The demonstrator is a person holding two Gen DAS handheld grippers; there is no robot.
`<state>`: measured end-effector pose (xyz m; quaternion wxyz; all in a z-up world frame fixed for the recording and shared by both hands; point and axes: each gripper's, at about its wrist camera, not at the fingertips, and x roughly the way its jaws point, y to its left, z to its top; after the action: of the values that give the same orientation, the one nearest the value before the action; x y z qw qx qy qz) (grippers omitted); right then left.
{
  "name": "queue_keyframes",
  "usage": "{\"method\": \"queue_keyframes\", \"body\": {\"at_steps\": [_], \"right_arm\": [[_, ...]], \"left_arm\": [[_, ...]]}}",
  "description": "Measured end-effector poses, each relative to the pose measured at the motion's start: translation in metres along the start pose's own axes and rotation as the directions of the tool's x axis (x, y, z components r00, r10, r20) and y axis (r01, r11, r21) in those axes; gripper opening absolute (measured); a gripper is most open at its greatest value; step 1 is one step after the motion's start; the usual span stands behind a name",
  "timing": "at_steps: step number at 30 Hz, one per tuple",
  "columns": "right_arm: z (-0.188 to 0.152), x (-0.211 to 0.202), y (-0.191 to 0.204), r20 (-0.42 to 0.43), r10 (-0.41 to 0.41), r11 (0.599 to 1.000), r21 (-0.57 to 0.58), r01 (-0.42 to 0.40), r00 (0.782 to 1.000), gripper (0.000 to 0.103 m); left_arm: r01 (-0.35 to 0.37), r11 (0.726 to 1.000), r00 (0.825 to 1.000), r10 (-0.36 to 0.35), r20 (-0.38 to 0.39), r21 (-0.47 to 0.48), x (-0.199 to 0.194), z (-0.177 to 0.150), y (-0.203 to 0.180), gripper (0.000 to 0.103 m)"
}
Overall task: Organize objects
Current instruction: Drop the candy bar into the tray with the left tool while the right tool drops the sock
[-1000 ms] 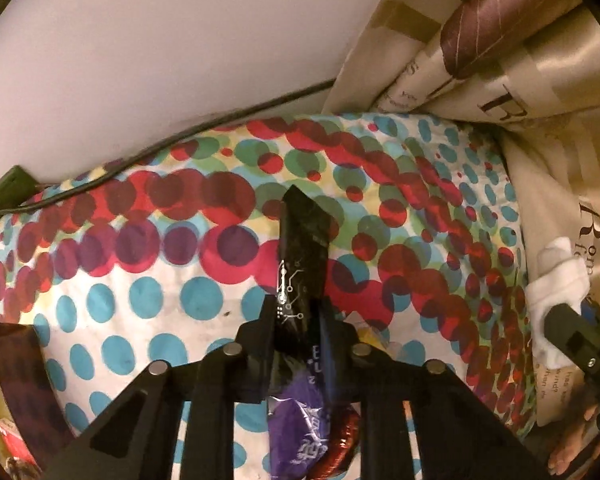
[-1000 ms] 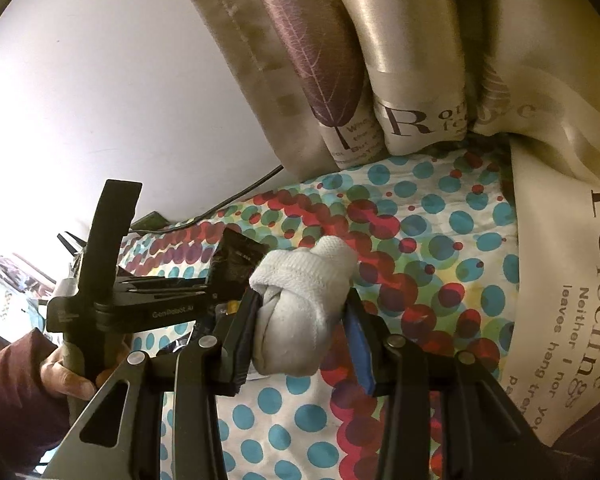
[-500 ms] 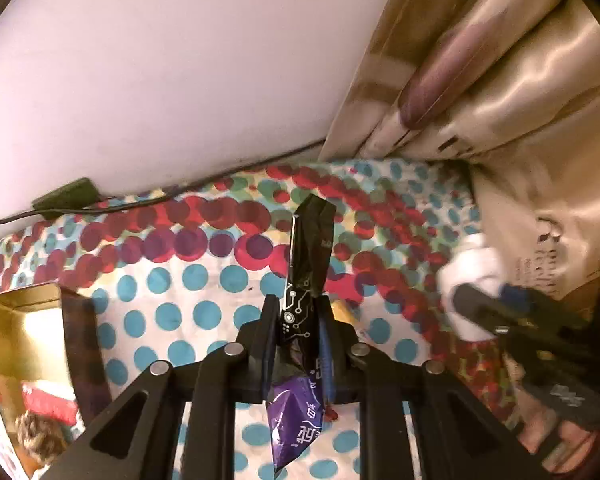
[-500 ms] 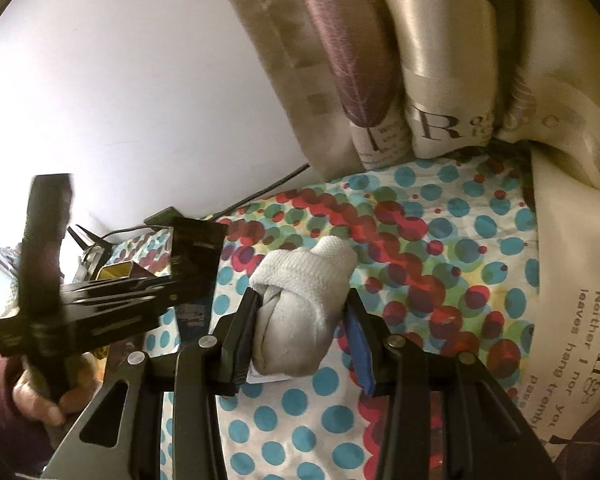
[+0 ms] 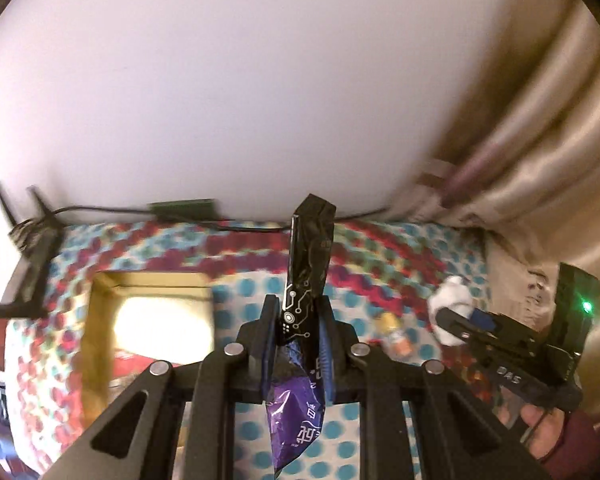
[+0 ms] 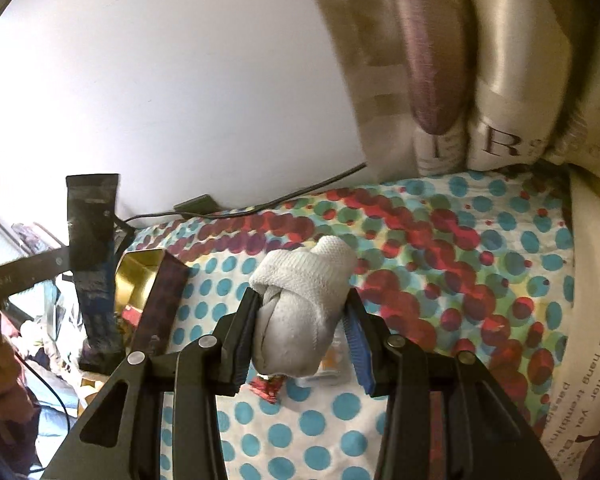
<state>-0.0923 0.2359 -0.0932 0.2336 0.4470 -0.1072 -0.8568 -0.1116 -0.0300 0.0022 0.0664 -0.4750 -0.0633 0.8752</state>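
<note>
The left gripper (image 5: pixel 296 330) pinches a thin, crinkly black snack packet (image 5: pixel 306 264) mid-length; the right gripper (image 6: pixel 300 320) squeezes a soft, light rolled sock (image 6: pixel 300 304).

Your left gripper (image 5: pixel 296 320) pinches the tall black-and-purple foil packet (image 5: pixel 306 272) upright above the polka-dot bedsheet (image 5: pixel 252 276). To its left, the open gold-lined box (image 5: pixel 100 320) sits on the sheet. To its right, your right gripper (image 6: pixel 300 312) holds the knotted white sock (image 6: pixel 300 304), with a small orange-capped bottle (image 5: pixel 396 334) lying between them. Behind the sheet, a black cable (image 5: pixel 108 210) runs along the white wall (image 5: pixel 260 80); the beige satin curtain (image 5: pixel 540 140) hangs right.
</note>
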Motion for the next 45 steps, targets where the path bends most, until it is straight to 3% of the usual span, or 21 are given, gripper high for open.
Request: {"method": "queue_keyframes", "body": {"at_steps": [7, 22, 26, 29, 36, 45], "right_arm": [[-0.002, 0.007, 0.032, -0.016, 0.040, 0.998, -0.054, -0.041, 0.999, 0.041], [-0.010, 0.004, 0.072, -0.028, 0.052, 0.991, -0.121, -0.055, 0.998, 0.040], [-0.013, 0.005, 0.077, -0.031, 0.049, 0.991, -0.120, -0.052, 0.998, 0.041], [-0.015, 0.006, 0.081, -0.038, 0.046, 0.992, -0.119, -0.050, 0.998, 0.040], [-0.016, 0.012, 0.098, -0.048, 0.061, 0.988, -0.140, -0.067, 0.997, 0.040], [-0.008, 0.048, 0.167, -0.106, 0.159, 0.949, -0.257, -0.182, 0.982, 0.040]], "left_arm": [[-0.063, 0.990, 0.998, 0.060, -0.024, -0.124, 0.002, -0.013, 0.063, 0.018], [-0.129, 0.982, 0.988, 0.115, -0.106, -0.136, 0.039, -0.034, 0.101, 0.020], [-0.127, 0.982, 0.987, 0.113, -0.111, -0.136, 0.041, -0.034, 0.104, 0.033], [-0.117, 0.979, 0.988, 0.097, -0.122, -0.165, 0.039, -0.033, 0.109, 0.038], [-0.162, 0.970, 0.986, 0.155, -0.054, -0.182, -0.002, -0.041, 0.111, 0.039], [-0.230, 0.947, 0.971, 0.237, 0.005, -0.225, -0.064, -0.084, 0.126, 0.039]]}}
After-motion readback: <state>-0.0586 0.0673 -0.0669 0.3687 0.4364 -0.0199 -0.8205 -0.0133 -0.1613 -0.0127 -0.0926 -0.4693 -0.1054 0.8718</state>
